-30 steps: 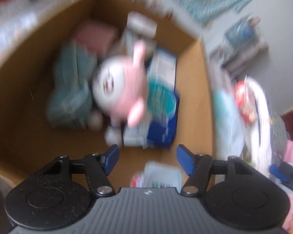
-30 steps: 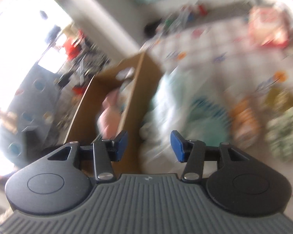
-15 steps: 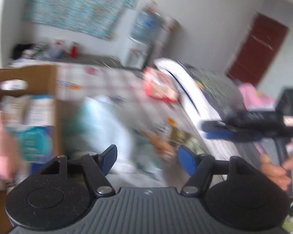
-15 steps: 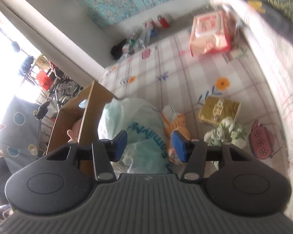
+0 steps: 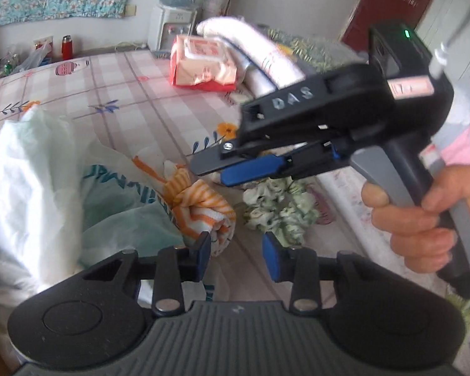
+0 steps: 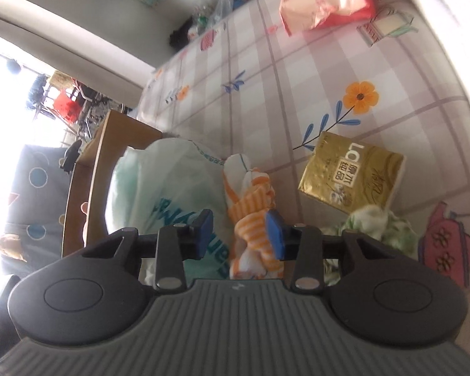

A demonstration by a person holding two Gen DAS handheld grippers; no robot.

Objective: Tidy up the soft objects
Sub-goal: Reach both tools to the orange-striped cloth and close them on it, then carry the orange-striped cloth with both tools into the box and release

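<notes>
Much is judged left to do: on the checked bed sheet (image 6: 297,72) the orange-striped rolled cloth (image 6: 253,219) is being closed on, not yet pinched, by the right gripper (image 6: 239,232), while the left gripper (image 5: 235,253) narrows on nothing beside the green-flowered crumpled cloth (image 5: 279,210), the brown cardboard box (image 6: 87,169) waiting at the bed's edge.

Checked pink bedsheet (image 6: 297,72) under striped orange cloth (image 6: 253,219), gold tissue pack (image 6: 351,177), green floral cloth (image 5: 279,206), pale plastic bag (image 6: 172,181).

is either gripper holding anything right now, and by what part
Nothing is held yet. The right gripper is closing around the orange striped towel, which lies between its jaws but is not clamped. The left gripper is closing on nothing.
</notes>
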